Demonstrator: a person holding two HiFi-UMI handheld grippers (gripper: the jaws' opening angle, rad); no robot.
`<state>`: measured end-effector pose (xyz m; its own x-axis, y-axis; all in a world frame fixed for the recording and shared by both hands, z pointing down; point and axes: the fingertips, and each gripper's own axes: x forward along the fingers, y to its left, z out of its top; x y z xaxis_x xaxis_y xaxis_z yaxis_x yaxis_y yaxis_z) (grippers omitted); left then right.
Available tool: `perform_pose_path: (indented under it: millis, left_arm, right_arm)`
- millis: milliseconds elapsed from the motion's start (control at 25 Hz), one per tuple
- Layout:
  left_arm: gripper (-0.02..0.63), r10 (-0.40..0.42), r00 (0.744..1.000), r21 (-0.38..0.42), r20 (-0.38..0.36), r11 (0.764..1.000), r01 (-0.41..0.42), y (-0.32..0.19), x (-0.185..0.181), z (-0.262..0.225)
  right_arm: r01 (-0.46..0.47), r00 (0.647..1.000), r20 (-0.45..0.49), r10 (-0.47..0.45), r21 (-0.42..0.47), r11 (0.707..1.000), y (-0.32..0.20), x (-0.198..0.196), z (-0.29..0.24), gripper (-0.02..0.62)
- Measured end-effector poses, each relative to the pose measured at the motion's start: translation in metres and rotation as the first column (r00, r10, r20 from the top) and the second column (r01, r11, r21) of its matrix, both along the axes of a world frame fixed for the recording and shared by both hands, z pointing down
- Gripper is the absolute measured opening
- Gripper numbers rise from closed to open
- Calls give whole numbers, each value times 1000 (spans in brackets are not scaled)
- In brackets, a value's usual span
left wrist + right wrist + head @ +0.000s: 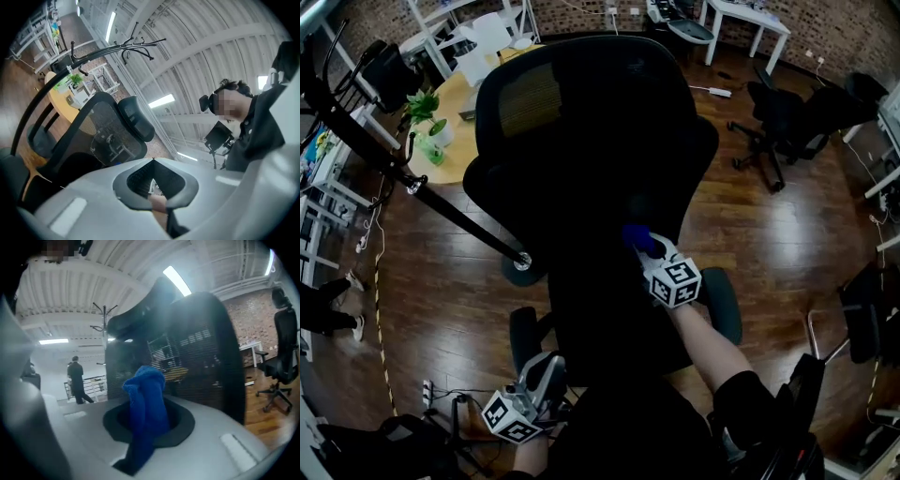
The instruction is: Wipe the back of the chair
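A black office chair (591, 169) with a mesh back stands right in front of me, its back towards me. My right gripper (645, 247) is shut on a blue cloth (637, 238) and holds it against the chair back around mid-height. In the right gripper view the blue cloth (146, 404) bunches up between the jaws, close to the mesh back (201, 352). My left gripper (549, 362) hangs low by the chair's base, away from the back. In the left gripper view its jaws (153, 160) meet with nothing between them, and the chair (108, 136) stands further off.
A black coat rack pole (441, 202) leans across the left, its foot by the chair. A round wooden table (459, 141) with a plant stands behind. Another black chair (787, 122) is at the back right. A power strip (428, 394) lies on the floor. A person (75, 378) stands far off.
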<state>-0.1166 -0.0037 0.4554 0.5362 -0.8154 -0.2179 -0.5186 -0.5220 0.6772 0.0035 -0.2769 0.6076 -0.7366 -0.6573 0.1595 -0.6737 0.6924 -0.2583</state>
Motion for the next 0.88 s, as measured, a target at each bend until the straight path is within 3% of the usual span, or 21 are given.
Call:
perform_pose_path:
  millis: [80, 240, 320, 440, 640, 760, 880]
  left_arm:
    - [-11, -41, 999, -5, -4, 999, 41, 6, -13, -1]
    - [-11, -154, 988, -31, -1, 988, 154, 31, -40, 6]
    - [-11, -208, 978, -55, 8, 977, 208, 47, -54, 13]
    - [-11, -274, 961, -91, 19, 957, 275, 67, -71, 24]
    - [-11, -296, 954, -101, 34, 949, 298, 77, -89, 30]
    - [-11, -266, 964, -104, 14, 958, 266, 68, -87, 36]
    - [-11, -189, 982, -102, -1, 977, 188, 47, -72, 40]
  right_arm:
    - [151, 988, -11, -151, -5, 989, 28, -65, 5, 40]
    - [381, 922, -56, -384, -51, 923, 76, -171, 36, 40]
    - [431, 894, -103, -437, -79, 899, 88, -206, 58, 40]
    - [421, 886, -153, -438, -134, 897, 83, -234, 90, 40]
    - [312, 921, -192, -338, -154, 938, 43, -216, 112, 40]
    - [256, 935, -216, -280, -134, 957, 21, -166, 115, 39]
    - [130, 956, -245, -160, -134, 982, -6, -92, 121, 40]
